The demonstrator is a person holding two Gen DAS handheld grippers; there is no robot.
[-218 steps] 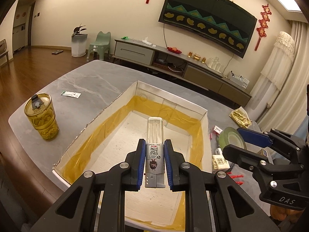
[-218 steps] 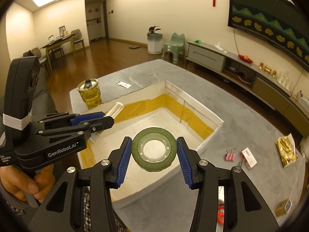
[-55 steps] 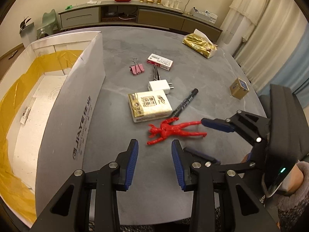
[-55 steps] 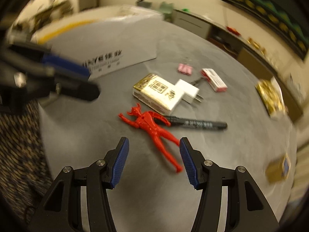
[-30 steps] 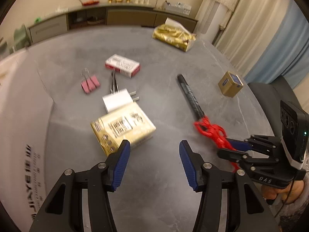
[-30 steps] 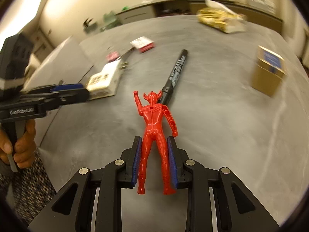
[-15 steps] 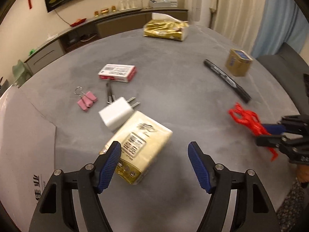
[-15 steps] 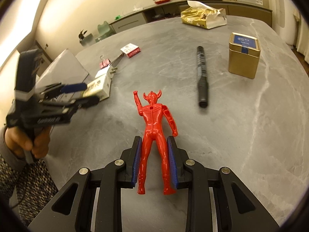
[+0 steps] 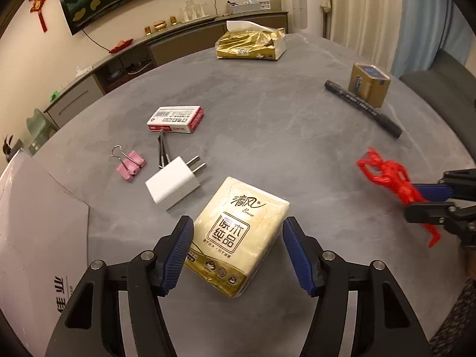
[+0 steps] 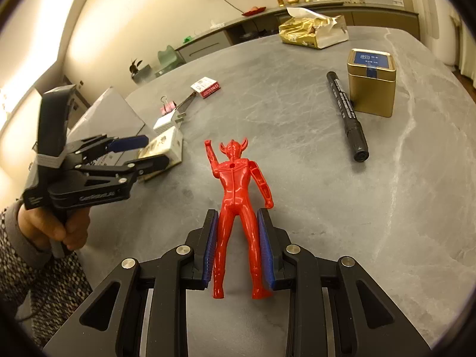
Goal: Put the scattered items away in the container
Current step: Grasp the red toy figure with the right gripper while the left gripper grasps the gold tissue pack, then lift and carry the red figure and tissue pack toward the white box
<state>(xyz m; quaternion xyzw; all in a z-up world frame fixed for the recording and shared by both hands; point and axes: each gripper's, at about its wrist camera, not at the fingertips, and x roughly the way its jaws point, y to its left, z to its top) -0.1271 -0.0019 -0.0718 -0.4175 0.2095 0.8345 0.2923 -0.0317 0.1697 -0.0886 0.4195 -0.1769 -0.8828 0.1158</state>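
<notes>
While the right gripper [image 10: 238, 247] stays clamped on the red figure [image 10: 238, 196] by its legs, lifted clear of the table [image 10: 297, 113], the left gripper [image 9: 238, 253] spreads wide around the tissue pack [image 9: 238, 235], pads flanking but not yet touching it. That straddle lines up a squeeze across the pack's short sides, I'd say. Half a second back the pack sat off toward the left pad; now it's centred. Box [image 9: 35, 223] waits at left.
</notes>
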